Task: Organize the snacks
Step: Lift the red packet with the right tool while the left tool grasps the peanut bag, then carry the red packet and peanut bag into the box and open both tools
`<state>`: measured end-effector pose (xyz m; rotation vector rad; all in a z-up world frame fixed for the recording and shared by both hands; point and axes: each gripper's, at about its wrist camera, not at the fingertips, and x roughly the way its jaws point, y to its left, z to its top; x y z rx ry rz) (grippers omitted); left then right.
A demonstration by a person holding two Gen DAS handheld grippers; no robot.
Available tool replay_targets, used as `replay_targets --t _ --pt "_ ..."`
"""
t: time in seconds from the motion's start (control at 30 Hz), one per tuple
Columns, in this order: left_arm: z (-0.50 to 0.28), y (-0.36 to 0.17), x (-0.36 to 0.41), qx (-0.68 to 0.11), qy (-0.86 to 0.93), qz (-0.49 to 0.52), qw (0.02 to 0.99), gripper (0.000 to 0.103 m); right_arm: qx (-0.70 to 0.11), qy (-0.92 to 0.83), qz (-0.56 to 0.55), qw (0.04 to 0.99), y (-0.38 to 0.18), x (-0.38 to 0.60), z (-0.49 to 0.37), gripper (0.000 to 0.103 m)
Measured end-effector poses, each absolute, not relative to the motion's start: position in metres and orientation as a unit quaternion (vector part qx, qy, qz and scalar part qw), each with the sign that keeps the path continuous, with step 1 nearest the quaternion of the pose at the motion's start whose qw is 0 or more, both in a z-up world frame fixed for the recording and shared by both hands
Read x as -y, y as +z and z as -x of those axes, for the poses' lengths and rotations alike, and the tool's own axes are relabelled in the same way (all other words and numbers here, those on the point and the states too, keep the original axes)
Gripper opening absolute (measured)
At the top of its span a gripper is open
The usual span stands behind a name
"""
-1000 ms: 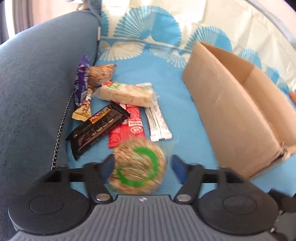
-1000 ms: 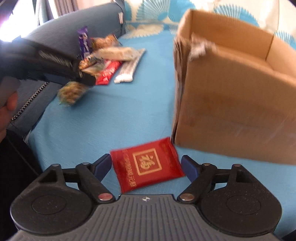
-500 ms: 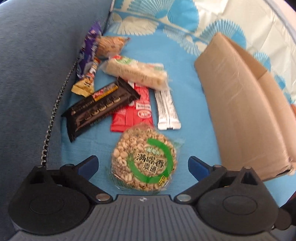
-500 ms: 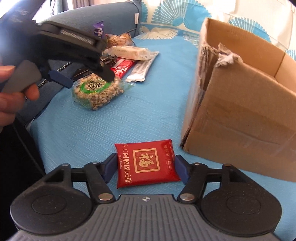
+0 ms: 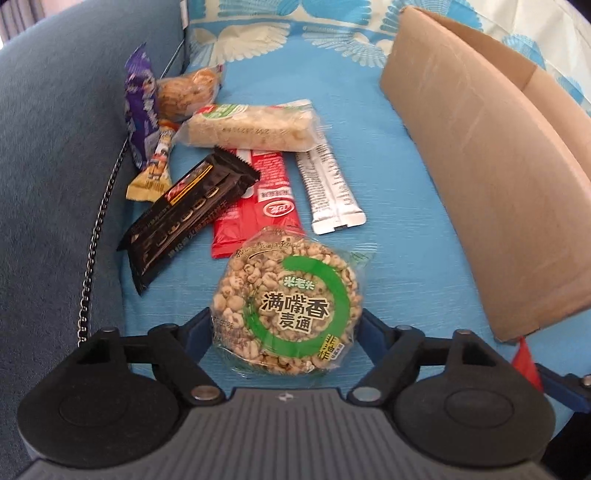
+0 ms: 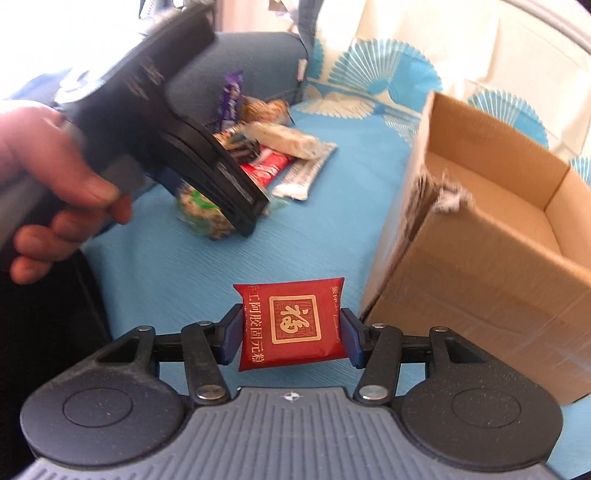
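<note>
Right gripper [image 6: 290,334] clamps the red packet [image 6: 291,326].

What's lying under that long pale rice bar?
Under the pale rice bar lie the far ends of the red sachets and silver sachets. Their covered ends, and anything else beneath, cannot be seen.

Blue fan-patterned cloth [image 5: 258,51] spread over the seat, dark blue upholstered sofa arm [image 5: 55,147] along its left edge, bright daylight [image 6: 92,33] behind the arm
</note>
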<state>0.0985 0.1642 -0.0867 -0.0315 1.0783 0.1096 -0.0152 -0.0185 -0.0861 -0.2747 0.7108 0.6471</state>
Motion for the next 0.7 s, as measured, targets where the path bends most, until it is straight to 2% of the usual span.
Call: replay_targets --t 0.27,0.57,0.7 --pt "-0.073 -0.059 -0.169 -0.441 0.032 0.046 0.896 0.083 -0.301 0.317 0.117 0.892 -0.057 0.026 0.045 0.056" --pt "-0.033 -0.02 -0.171 -0.304 0.015 0.078 0.949 0.083 -0.26 0.293 0.05 0.919 -0.01 0.057 0.061 0.056" --pt "-0.02 -0.01 -0.171 -0.271 0.022 0.096 0.957 0.083 -0.224 0.279 0.022 0.933 0.008 0.077 0.058 0.056"
